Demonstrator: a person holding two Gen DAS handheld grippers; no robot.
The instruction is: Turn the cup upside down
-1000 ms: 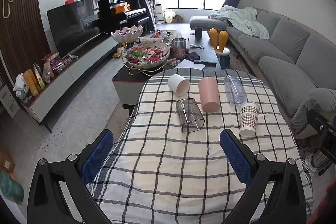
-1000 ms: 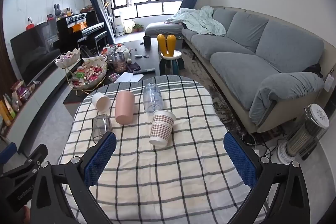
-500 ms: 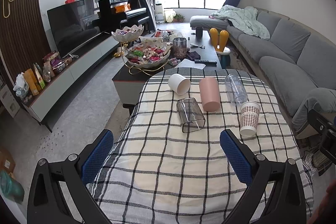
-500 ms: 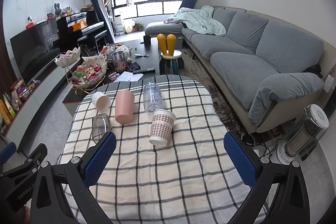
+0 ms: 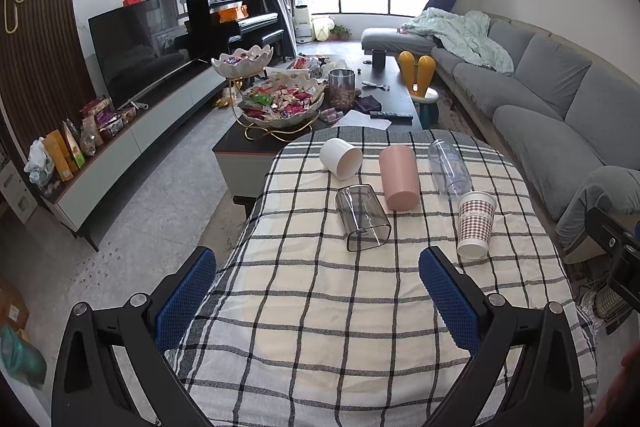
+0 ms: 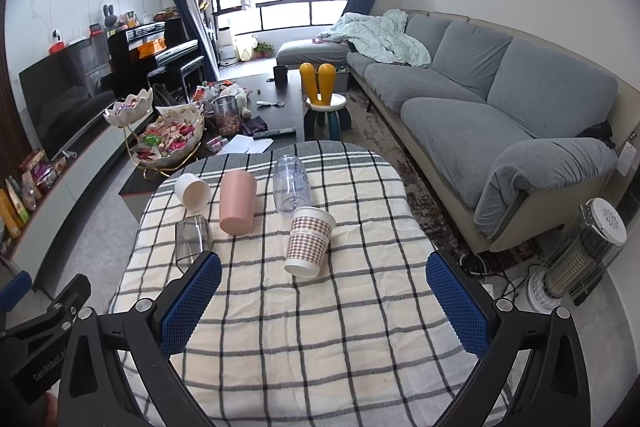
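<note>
Left tongs (image 5: 318,289) and right tongs (image 6: 324,297) gape wide, holding nothing, low in frame; brown-checked paper cup (image 6: 309,242) stands upside down mid-frame on the checked tabletop (image 6: 320,327); pink plastic cup (image 6: 237,203) upper left.

Five cups on the checked tablecloth (image 5: 340,307): white (image 5: 341,158), pink (image 5: 398,178), smoky (image 5: 362,218), clear (image 5: 449,167), houndstooth (image 5: 475,224).

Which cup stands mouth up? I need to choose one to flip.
The checked paper cup, nearest the right gripper. Its wide rim is on top, while the white cup, pink cup, smoky glass and clear cup lie tipped over.
</note>
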